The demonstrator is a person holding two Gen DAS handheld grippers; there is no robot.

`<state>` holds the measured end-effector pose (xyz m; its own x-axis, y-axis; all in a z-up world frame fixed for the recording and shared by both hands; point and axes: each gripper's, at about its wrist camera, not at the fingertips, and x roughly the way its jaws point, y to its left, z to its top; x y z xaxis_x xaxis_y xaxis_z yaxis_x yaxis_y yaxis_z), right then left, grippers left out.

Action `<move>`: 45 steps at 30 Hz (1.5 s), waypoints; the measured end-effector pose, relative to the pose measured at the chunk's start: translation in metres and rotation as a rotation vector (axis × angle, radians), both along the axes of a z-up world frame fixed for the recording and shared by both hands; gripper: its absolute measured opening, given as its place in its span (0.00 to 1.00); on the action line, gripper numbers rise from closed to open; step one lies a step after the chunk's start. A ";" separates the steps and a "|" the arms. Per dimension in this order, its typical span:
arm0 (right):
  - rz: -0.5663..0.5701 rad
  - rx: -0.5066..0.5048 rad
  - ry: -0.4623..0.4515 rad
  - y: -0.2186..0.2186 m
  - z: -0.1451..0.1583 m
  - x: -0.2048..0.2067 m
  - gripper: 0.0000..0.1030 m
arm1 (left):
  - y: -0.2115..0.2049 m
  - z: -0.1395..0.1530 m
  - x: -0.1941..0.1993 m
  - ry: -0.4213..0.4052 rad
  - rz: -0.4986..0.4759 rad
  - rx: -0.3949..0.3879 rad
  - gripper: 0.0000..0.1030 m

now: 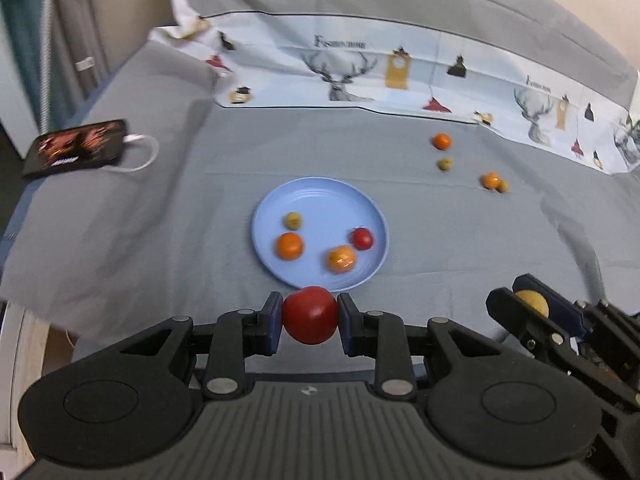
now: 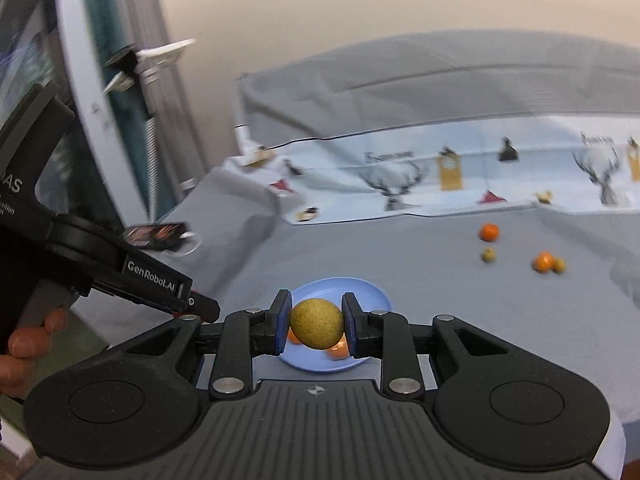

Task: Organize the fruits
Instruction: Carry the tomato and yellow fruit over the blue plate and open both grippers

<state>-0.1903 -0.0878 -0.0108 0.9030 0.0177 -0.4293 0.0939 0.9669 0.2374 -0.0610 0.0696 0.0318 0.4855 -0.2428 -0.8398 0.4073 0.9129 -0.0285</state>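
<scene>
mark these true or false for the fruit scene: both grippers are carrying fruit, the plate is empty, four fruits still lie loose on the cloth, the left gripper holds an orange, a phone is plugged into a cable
1. Both grippers carry fruit. True: the left gripper clamps a red fruit, the right gripper a yellow-green fruit.
2. The blue plate is empty. False: four fruits lie on it.
3. Four fruits lie loose on the grey cloth. True: two orange, two small greenish, off to the plate's far right.
4. The left gripper holds an orange. False: its fruit is red.
5. The phone has a white cable plugged in. True.
</scene>
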 end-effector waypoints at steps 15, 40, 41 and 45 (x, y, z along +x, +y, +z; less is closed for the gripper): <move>0.003 -0.142 0.021 0.053 0.017 -0.007 0.28 | 0.048 0.003 -0.005 -0.007 0.016 -0.122 0.31; 0.044 -0.196 0.082 0.065 0.013 0.016 0.28 | 0.059 -0.004 0.021 0.006 0.053 -0.115 0.31; 0.044 -0.194 0.086 0.064 0.012 0.017 0.28 | 0.058 -0.005 0.022 0.009 0.053 -0.113 0.31; 0.045 -0.188 0.101 0.063 0.009 0.023 0.28 | 0.054 -0.008 0.027 0.016 0.052 -0.101 0.31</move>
<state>-0.1675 -0.0251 -0.0014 0.8552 -0.0319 -0.5174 0.0636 0.9970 0.0436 -0.0345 0.1239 0.0242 0.4865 -0.3011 -0.8201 0.3583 0.9249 -0.1270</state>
